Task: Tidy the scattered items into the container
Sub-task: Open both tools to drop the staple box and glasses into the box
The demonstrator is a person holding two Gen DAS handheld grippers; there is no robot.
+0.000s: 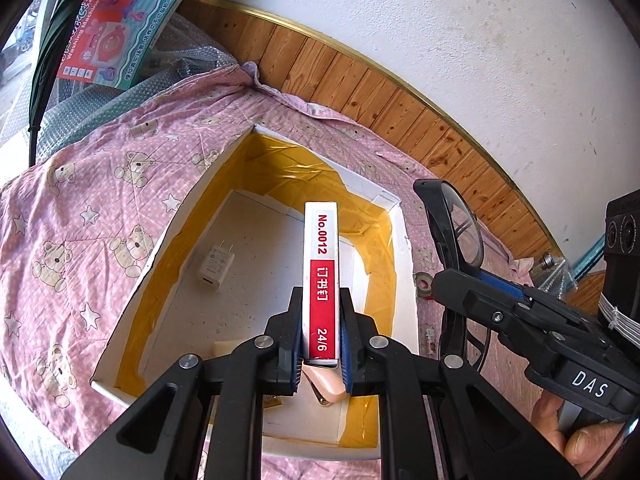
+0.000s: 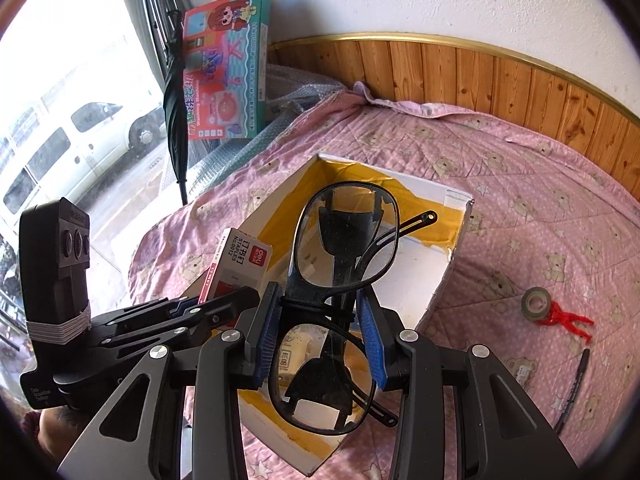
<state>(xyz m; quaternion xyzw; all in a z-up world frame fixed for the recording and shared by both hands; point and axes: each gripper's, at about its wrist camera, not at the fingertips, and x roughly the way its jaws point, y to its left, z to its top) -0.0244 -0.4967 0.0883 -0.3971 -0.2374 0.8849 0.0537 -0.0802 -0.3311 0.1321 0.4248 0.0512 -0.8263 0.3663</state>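
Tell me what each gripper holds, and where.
Left gripper: staple box, clamped at its lower end. Right gripper: black glasses, pinched at the bridge between the lenses.

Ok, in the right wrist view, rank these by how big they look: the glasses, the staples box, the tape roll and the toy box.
1. glasses, largest, though held right at the camera in the right gripper, so nearness inflates them.
2. toy box
3. staples box, partly hidden by the left gripper.
4. tape roll, smallest.
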